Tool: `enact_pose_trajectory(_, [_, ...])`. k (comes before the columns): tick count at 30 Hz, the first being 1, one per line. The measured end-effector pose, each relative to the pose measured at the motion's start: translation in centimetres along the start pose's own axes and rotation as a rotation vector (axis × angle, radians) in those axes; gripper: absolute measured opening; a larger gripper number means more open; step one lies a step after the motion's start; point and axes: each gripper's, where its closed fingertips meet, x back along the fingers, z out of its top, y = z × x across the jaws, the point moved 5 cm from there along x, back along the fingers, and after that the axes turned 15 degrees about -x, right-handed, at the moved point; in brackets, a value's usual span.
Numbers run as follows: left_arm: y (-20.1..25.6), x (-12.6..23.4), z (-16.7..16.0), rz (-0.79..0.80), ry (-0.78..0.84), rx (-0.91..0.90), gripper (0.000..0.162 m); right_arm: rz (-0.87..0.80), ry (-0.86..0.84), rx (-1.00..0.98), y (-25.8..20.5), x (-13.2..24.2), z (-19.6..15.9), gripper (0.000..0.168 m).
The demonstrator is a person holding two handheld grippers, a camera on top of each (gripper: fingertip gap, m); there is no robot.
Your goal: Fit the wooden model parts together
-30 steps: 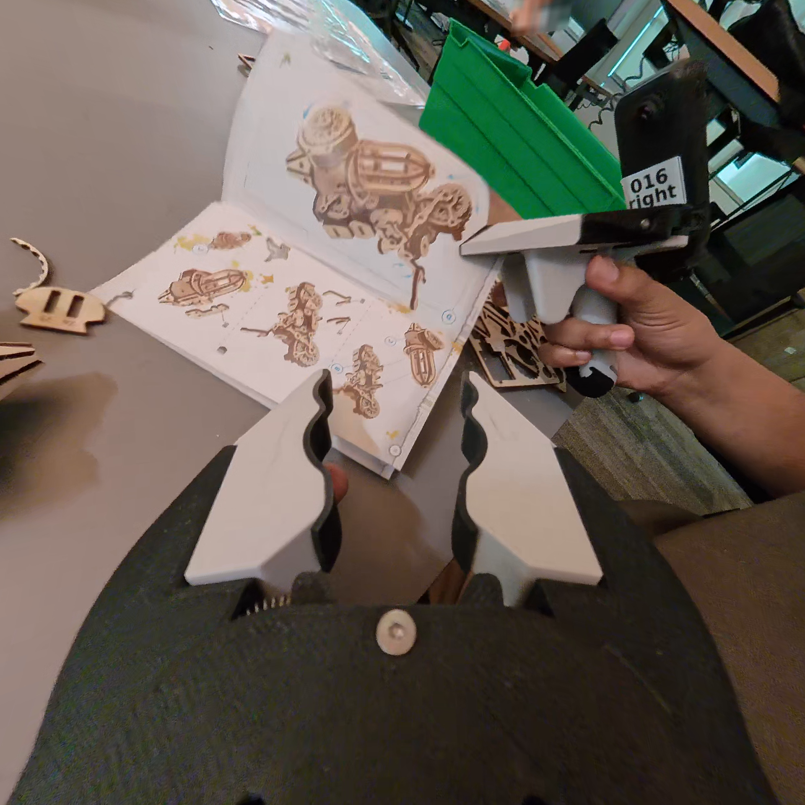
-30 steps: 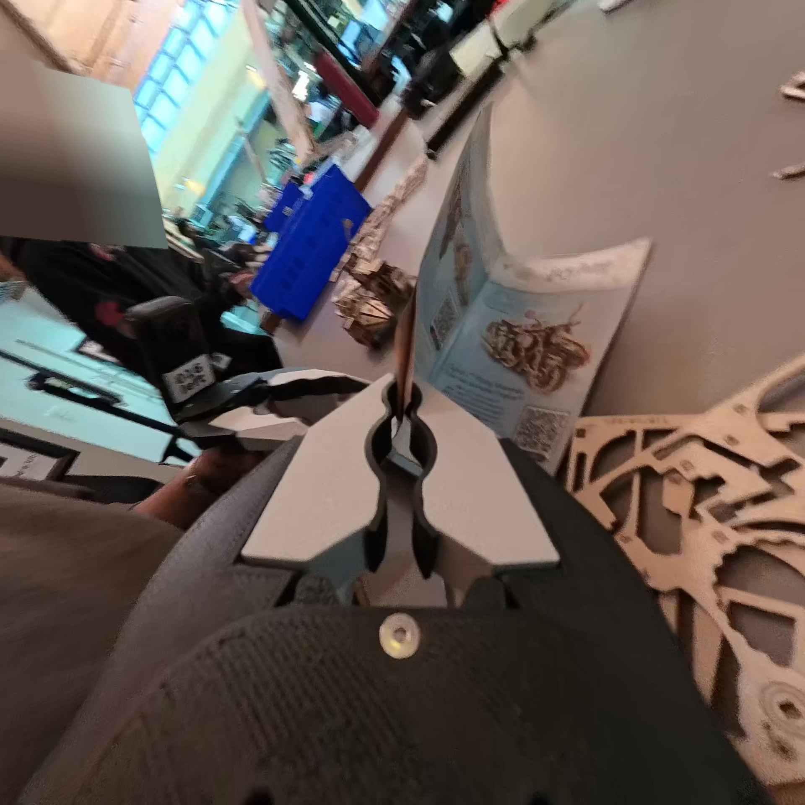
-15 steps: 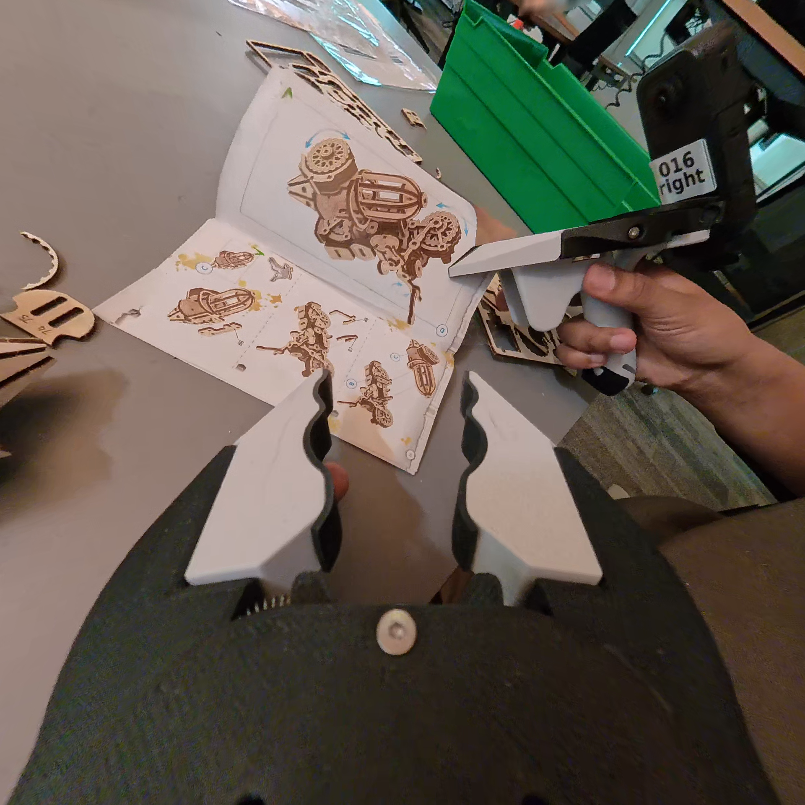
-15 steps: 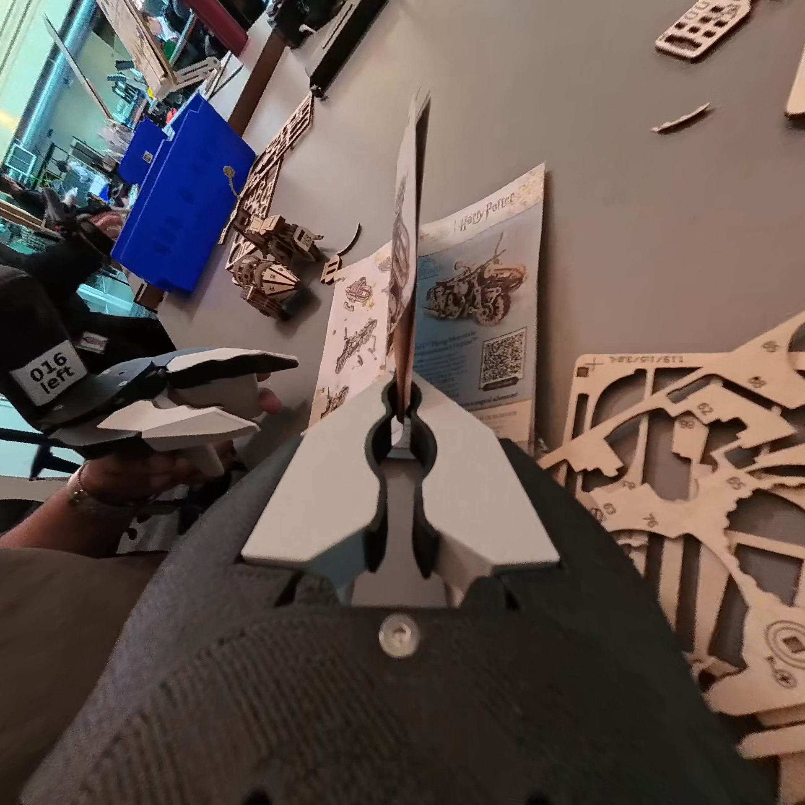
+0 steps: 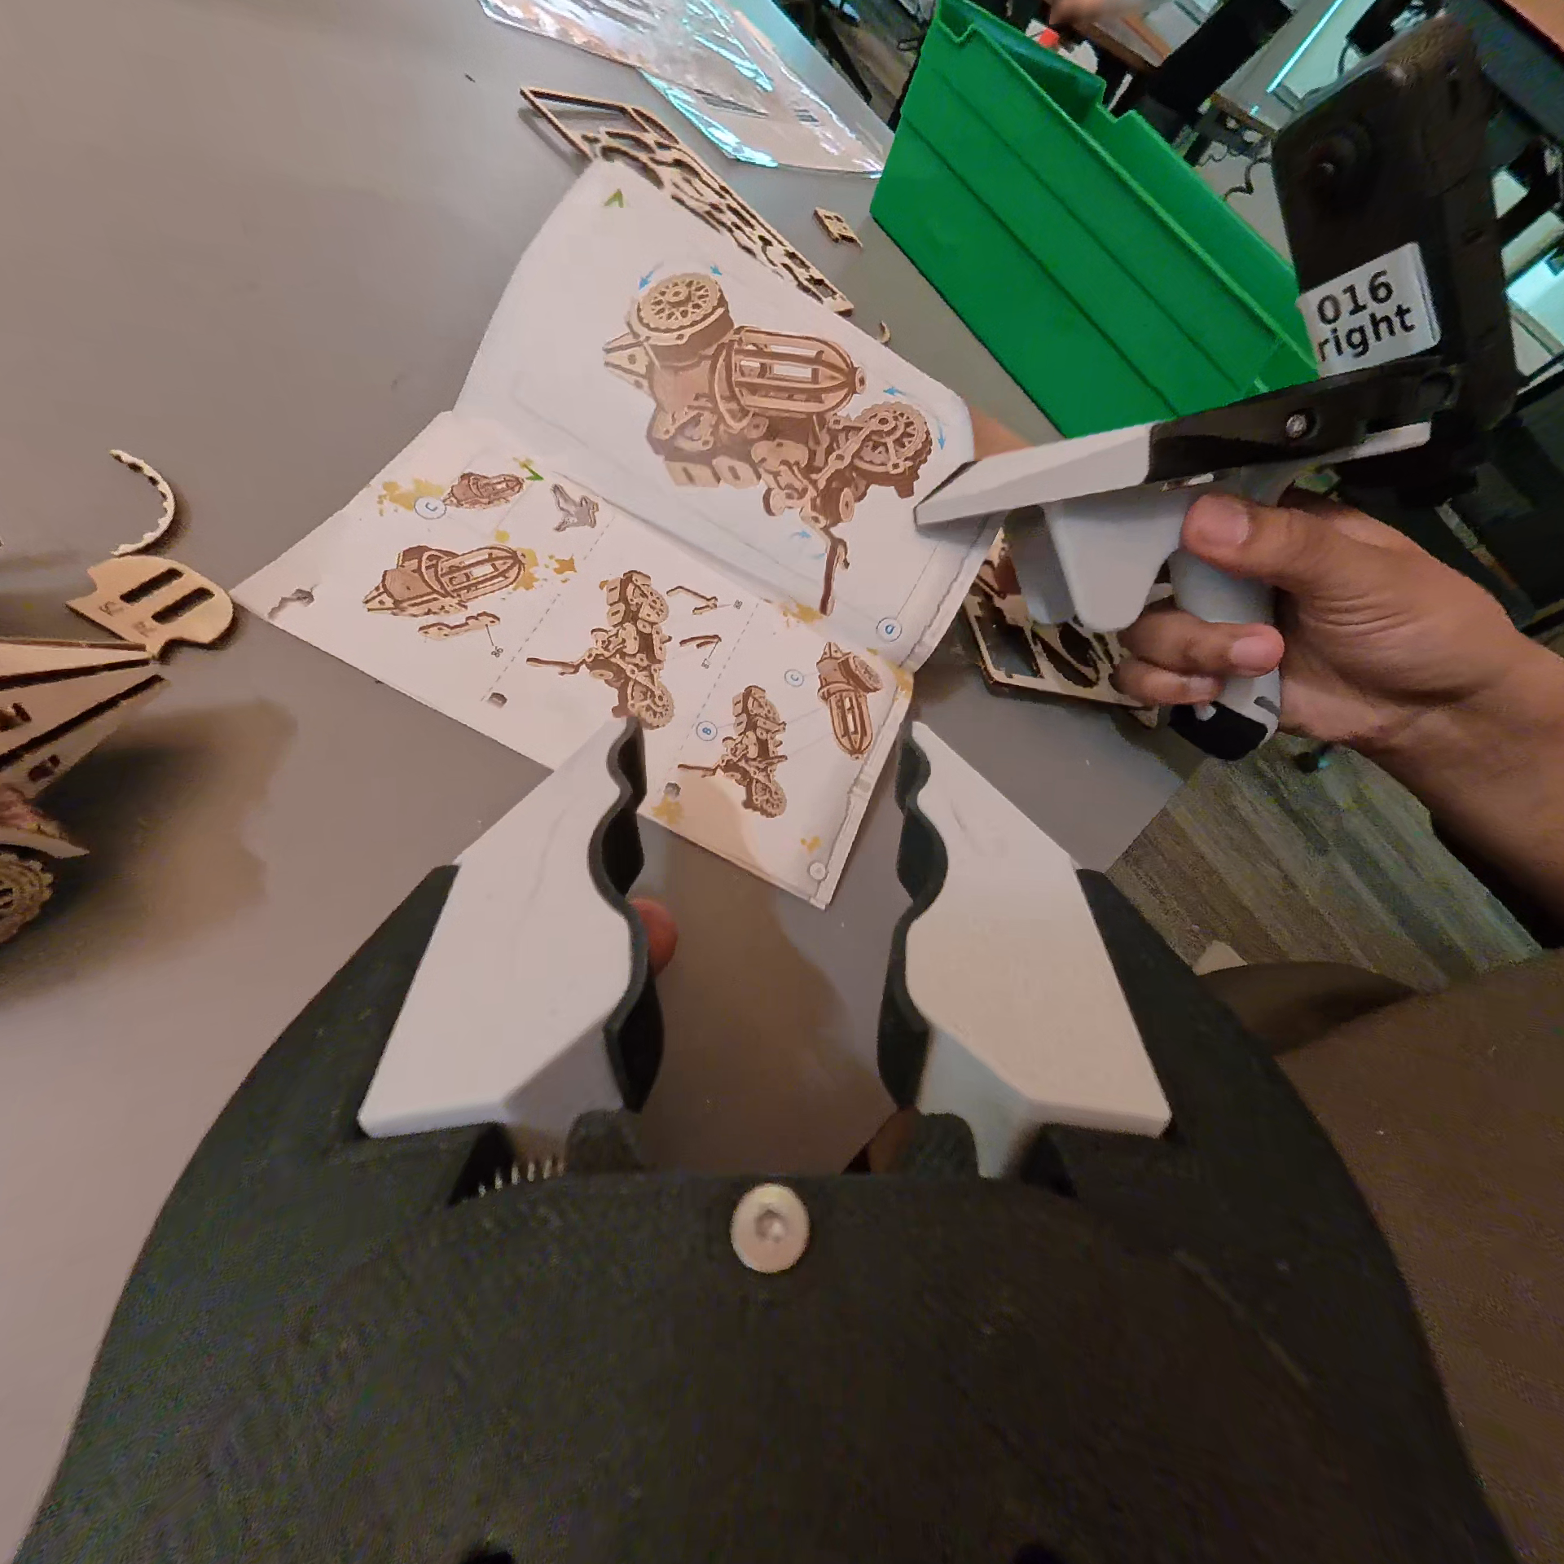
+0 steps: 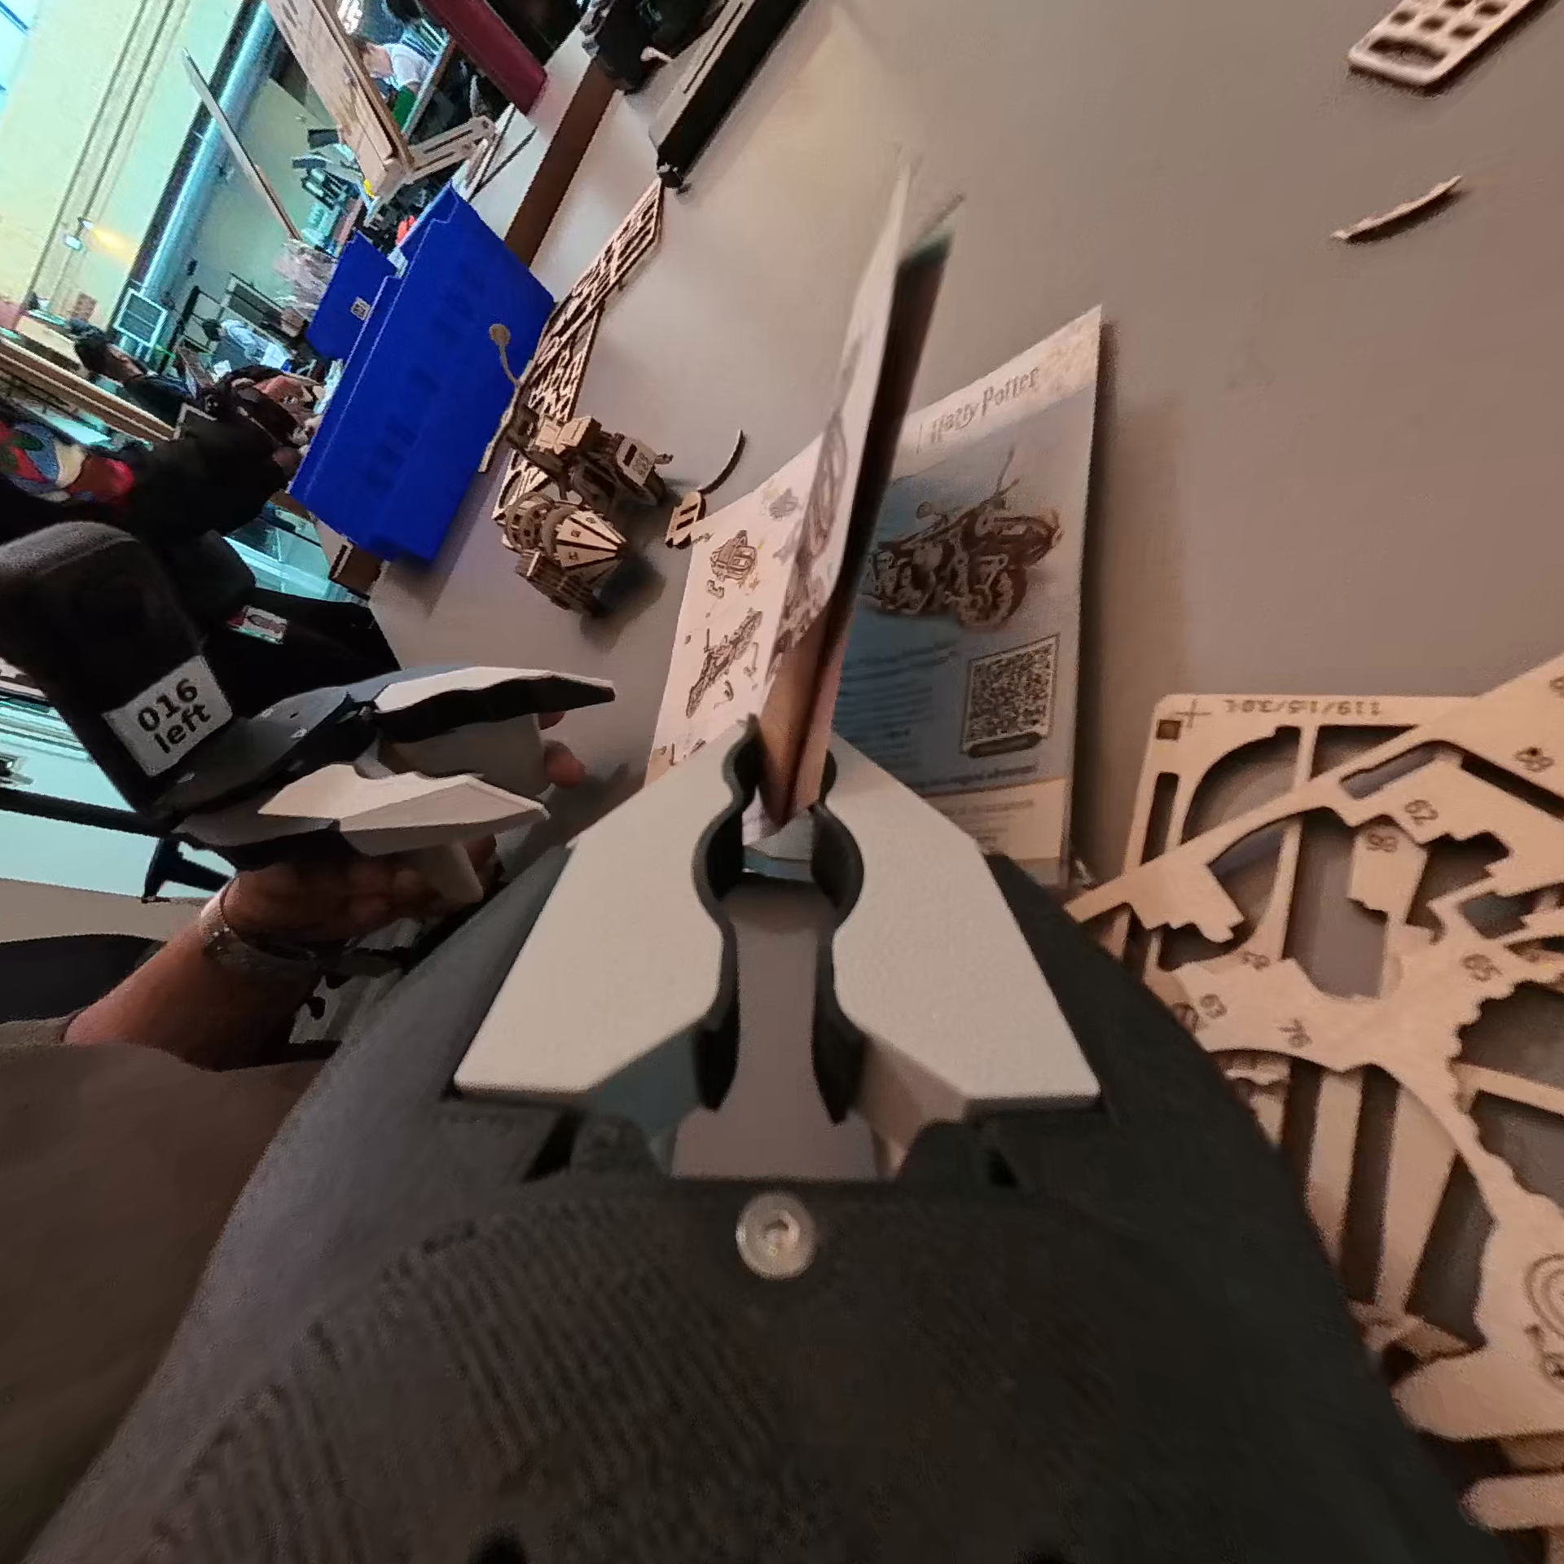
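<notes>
Since a second ago the right hand-held gripper (image 6: 774, 783), clamped on a page edge of the white illustrated instruction booklet (image 5: 677, 525), has lowered it toward the grey counter (image 5: 254, 254); the left hand-held gripper (image 5: 766, 753) stays apart, empty. Pale laser-cut wooden model sheet (image 6: 1354, 973) lies flat at near right.

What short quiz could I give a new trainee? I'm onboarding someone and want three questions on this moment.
1. True or false: the left gripper holds a wooden part.
2. What is the right gripper shut on?
A. a page of the instruction booklet
B. the green bin
C. the wooden parts sheet
3. Fill in: the part-built wooden model stands in front of the ____ bin.

Key: 1 false, its fingers are open and empty; 2 A; 3 blue.
</notes>
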Motion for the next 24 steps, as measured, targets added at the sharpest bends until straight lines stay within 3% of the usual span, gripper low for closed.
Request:
enact_pose_trajectory(4, [0.2,0.7,-0.3,0.013,0.019,0.033,0.057,-0.021,0.034,0.083,-0.1,0.6,1.3,0.035])
enact_pose_trajectory(8, [-0.2,2.2,-0.6,0.077,0.04,0.017,0.057,-0.017,0.111,0.171,-0.6,1.3,3.5,0.049])
enact_pose_trajectory(14, [-1.1,5.1,-1.7,0.201,0.059,0.008,0.057,-0.087,0.196,0.376,-1.3,0.7,6.4,0.052])
enact_pose_trajectory(18, [-0.9,6.7,-2.6,0.25,0.069,0.023,0.056,0.004,0.155,0.485,-3.6,-0.8,6.3,0.059])
enact_pose_trajectory(21, [-0.7,7.6,-3.2,0.283,0.055,0.013,0.056,0.064,0.112,0.451,-4.7,-2.1,6.3,0.066])
enact_pose_trajectory(24, [-0.8,8.7,-3.6,0.328,0.048,-0.009,0.056,0.219,0.047,0.293,-6.2,-2.6,6.7,0.083])
